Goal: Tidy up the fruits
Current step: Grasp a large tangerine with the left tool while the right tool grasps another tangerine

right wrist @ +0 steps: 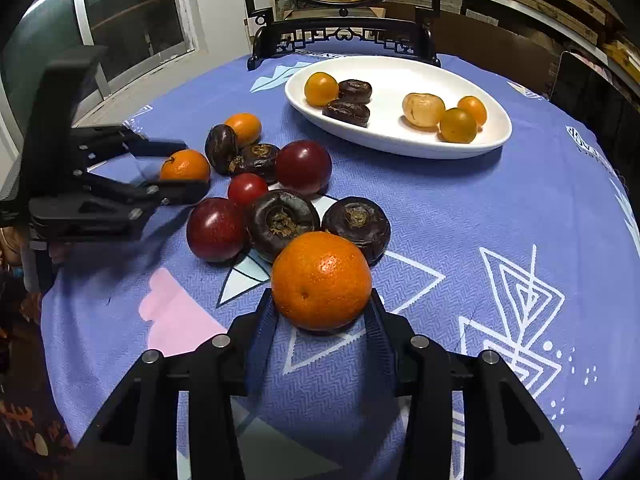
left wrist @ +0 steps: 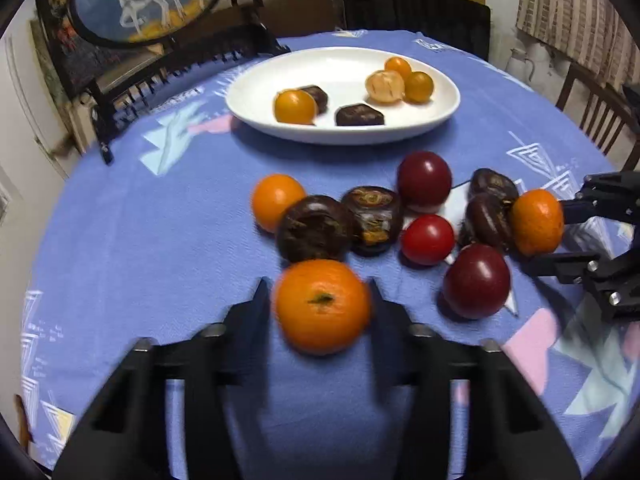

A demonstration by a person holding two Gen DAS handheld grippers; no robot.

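Observation:
A white oval plate (left wrist: pixel 440 118) (right wrist: pixel 492 136) at the back holds small yellow fruits and dark water chestnuts. A pile of oranges, red plums and dark chestnuts (left wrist: pixel 316 228) (right wrist: pixel 280 220) lies on the blue tablecloth. My left gripper (left wrist: pixel 318 304) (right wrist: pixel 176 172) is shut on an orange (left wrist: pixel 322 306) (right wrist: pixel 186 165) at the pile's near side. My right gripper (right wrist: pixel 322 304) (left wrist: pixel 548 228) is shut on another orange (right wrist: pixel 322 280) (left wrist: pixel 536 222) at the pile's other side. Both oranges rest at table level.
A round painted screen on a black carved stand (right wrist: pixel 340 36) (left wrist: pixel 132 76) stands behind the plate. Wooden chairs (left wrist: pixel 596 116) ring the round table. A window (right wrist: pixel 132 8) is at the left in the right wrist view.

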